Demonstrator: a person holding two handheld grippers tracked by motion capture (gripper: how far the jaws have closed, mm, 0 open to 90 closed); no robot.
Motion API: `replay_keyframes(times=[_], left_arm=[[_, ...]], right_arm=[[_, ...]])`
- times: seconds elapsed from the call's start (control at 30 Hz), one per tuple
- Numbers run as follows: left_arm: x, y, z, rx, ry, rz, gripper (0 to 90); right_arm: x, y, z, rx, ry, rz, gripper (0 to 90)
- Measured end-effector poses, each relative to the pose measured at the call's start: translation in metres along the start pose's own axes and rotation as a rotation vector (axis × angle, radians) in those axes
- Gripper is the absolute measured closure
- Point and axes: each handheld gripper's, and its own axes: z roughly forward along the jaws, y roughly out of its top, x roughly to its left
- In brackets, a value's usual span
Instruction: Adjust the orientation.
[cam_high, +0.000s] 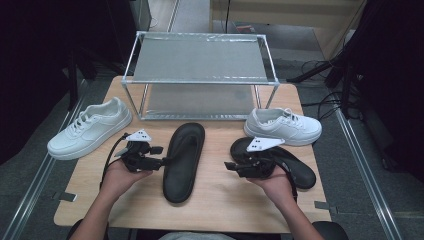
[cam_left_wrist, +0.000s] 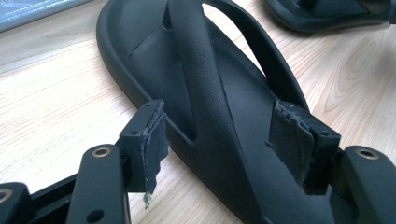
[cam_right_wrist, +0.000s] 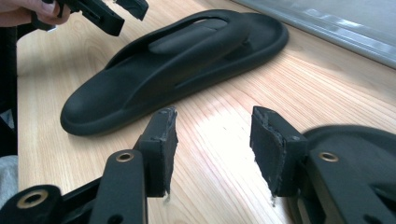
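Wood-topped table carries two black moulded rubber flip-flop sandals. The left sandal lies near the table's centre, toe toward twelve o'clock, just at three o'clock of the left gripper. In the left gripper view that gripper's jaws stand spread to either side of the sandal's strap and edge, pads clear of the rubber. The right sandal lies at four o'clock of the first, partly under the right gripper, whose jaws are also spread over bare wood with nothing between them. A white lace-up sneaker sits at nine o'clock, another at two o'clock, flanking a metal-framed two-tier rack at twelve.
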Motion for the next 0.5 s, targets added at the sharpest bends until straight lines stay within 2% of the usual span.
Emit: replay_keyframes(times=[0.3, 0.5], left_arm=[[0.001, 0.006, 0.005, 0.013, -0.003, 0.018, 37.1], [0.002, 0.007, 0.005, -0.005, 0.000, 0.023, 37.3]], right_arm=[[-0.007, -0.010, -0.019, -0.016, -0.039, 0.015, 54.7], [-0.013, -0.015, -0.030, -0.021, -0.072, 0.033, 54.5]])
